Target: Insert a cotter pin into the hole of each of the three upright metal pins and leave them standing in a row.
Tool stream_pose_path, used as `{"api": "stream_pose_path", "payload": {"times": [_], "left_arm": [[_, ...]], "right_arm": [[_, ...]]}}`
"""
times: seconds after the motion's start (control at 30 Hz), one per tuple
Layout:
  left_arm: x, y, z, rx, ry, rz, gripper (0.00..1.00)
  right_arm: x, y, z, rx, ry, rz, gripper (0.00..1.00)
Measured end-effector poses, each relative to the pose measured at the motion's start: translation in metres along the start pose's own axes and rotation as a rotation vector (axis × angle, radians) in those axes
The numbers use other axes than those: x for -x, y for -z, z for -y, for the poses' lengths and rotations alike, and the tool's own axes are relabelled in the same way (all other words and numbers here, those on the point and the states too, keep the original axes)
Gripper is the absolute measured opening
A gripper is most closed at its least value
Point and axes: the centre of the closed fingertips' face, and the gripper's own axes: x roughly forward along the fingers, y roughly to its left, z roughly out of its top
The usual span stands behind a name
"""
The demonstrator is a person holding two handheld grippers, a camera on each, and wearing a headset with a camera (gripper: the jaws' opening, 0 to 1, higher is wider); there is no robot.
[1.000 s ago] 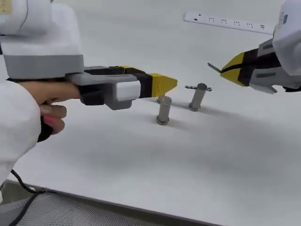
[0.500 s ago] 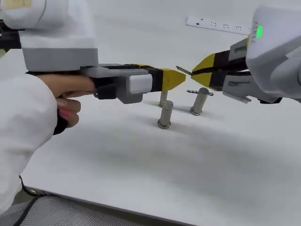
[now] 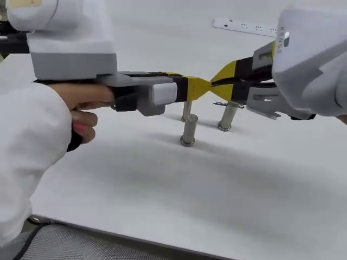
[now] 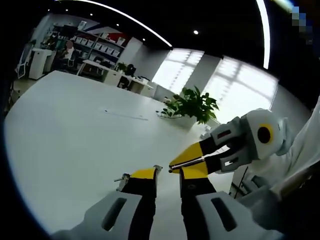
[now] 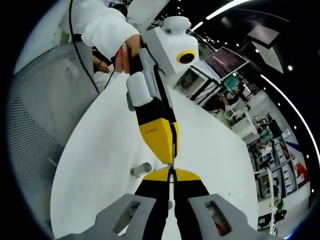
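Three upright metal pins stand on the white table: a front one, one behind it, and a right one that carries a cotter pin through its hole. Above them my two grippers meet tip to tip. My right gripper is shut on a loose cotter pin. The free end of that pin reaches into the gap between the jaws of my left gripper, which stand apart. One metal pin shows just below the tips in the right gripper view.
A white power strip lies at the far side of the table. The table's near edge runs along the bottom, with a grey mesh surface below it. A hand and white sleeve hold the left gripper.
My right gripper has carried the cotter pin leftward until its tips meet the left gripper's tips. The left gripper has stayed roughly in place above the pins.
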Motion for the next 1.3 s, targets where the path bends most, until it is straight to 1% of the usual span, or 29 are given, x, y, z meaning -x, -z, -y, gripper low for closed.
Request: {"api": "stream_pose_path", "payload": {"times": [0.07, 0.17, 0.27, 0.43, 0.57, 0.67, 0.87, 0.97, 1.03, 1.1, 1.2, 1.3], "left_arm": [[0.0, 0.0, -0.001, 0.005, 0.002, -0.002, 0.12], [-0.001, 0.001, 0.0, 0.0, 0.006, -0.003, 0.06], [-0.001, 0.002, 0.004, -0.007, 0.009, -0.003, 0.04], [-0.001, 0.004, 0.008, -0.015, 0.024, -0.015, 0.0], [-0.001, 0.005, 0.008, -0.015, 0.024, -0.019, 0.0], [-0.001, 0.005, 0.008, -0.016, 0.027, -0.02, 0.0], [0.003, 0.006, 0.011, -0.03, 0.046, -0.028, 0.0], [0.003, 0.007, 0.011, -0.018, 0.041, -0.032, 0.0], [0.004, 0.01, 0.011, -0.009, 0.041, -0.049, 0.0], [0.004, 0.01, 0.011, -0.023, 0.038, -0.051, 0.0], [0.005, 0.012, 0.013, -0.029, 0.035, -0.055, 0.0], [0.005, 0.014, 0.013, -0.013, 0.034, -0.059, 0.0]], "right_arm": [[0.001, -0.001, 0.0, 0.0, -0.003, 0.002, 0.0], [0.001, -0.001, 0.0, 0.005, -0.001, 0.002, 0.0], [0.002, -0.002, -0.001, 0.007, -0.004, 0.004, 0.0], [0.002, -0.003, -0.002, 0.015, -0.011, 0.003, 0.0], [0.003, -0.003, -0.005, 0.021, -0.017, 0.0, 0.0], [0.001, -0.003, -0.003, 0.018, -0.019, 0.002, 0.0], [0.002, -0.006, -0.006, 0.01, -0.03, 0.013, 0.0], [0.002, -0.007, -0.007, 0.003, -0.036, 0.01, 0.0], [0.002, -0.007, -0.01, -0.004, -0.046, 0.012, 0.0], [0.002, -0.007, -0.011, -0.006, -0.047, 0.013, 0.0], [0.002, -0.008, -0.012, -0.004, -0.058, 0.015, 0.0], [0.002, -0.007, -0.014, 0.005, -0.065, 0.011, 0.0]]}}
